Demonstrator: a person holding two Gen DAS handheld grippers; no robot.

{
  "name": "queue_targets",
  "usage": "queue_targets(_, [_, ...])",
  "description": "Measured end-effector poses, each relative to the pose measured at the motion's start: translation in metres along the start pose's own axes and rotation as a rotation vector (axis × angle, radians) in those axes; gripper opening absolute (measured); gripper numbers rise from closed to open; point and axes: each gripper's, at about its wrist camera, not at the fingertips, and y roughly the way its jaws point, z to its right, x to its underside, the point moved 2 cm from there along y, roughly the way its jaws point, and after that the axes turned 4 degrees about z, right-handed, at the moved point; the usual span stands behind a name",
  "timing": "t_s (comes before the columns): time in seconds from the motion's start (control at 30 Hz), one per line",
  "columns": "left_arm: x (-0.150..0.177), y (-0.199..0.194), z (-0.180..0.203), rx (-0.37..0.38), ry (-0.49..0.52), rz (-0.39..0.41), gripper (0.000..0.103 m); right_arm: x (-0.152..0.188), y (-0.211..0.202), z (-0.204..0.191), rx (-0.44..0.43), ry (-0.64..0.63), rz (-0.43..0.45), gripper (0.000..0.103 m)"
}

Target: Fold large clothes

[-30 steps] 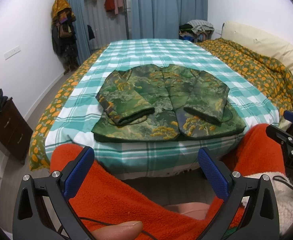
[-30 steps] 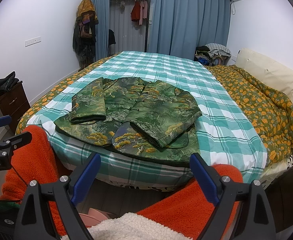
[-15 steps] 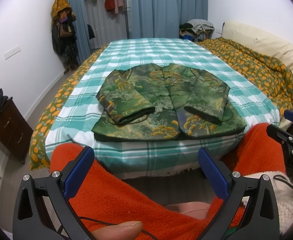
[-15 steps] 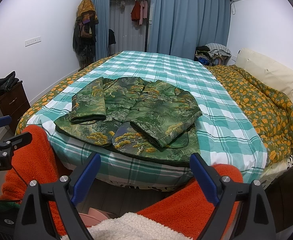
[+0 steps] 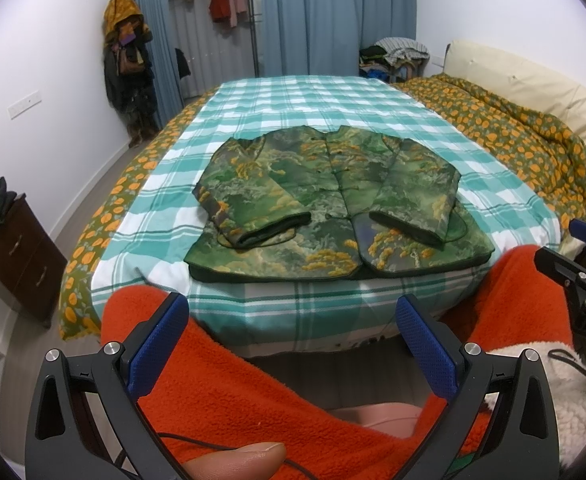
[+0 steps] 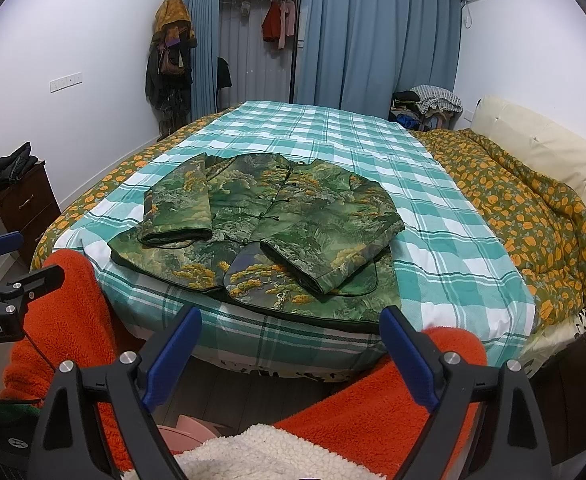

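Jacket (image 5: 333, 200): green and gold patterned, lies flat, front up, near the foot edge of the bed (image 5: 313, 100), on the teal checked sheet (image 5: 373, 96); both sleeves already laid inward across the chest, hem along the near mattress edge.

Left gripper (image 5: 291, 340): held low before the bed, well apart from the jacket; fingers (image 5: 157, 344) spread wide with nothing between them.

Right gripper (image 6: 291, 354): likewise back from the bed, fingers (image 6: 409, 360) released and empty, in front of the person's orange fleece clothing (image 6: 373, 396).

Stage, as judged: sleeves are in; the body remains to be folded, most likely hem up toward the collar.

Handling, as judged: the cloth looks padded and fairly thick, so soft but bulky; it should bend in a rounded roll, not a sharp crease, and may spring back. Not fragile. The surface seems smooth enough to slide over the sheet.

Where to hold: the two hem corners (image 5: 197, 270), one per gripper, pinching through the full thickness near the dark piping so both layers rise together.

Risk: lifting unevenly could let the folded sleeves (image 5: 413, 200) slip off the chest.
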Motion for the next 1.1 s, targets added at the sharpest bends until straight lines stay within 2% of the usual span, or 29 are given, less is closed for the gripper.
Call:
queue_targets(0.67, [0.0,0.0,0.0,-0.002,0.0,-0.002,0.103,0.0,0.001,0.0,0.0,0.001,-0.001,0.093])
queue_targets(1.1, [0.003,-0.004,-0.014,-0.017,-0.007,-0.005,0.103,0.003,0.001,-0.001,0.0,0.001,-0.001,0.093])
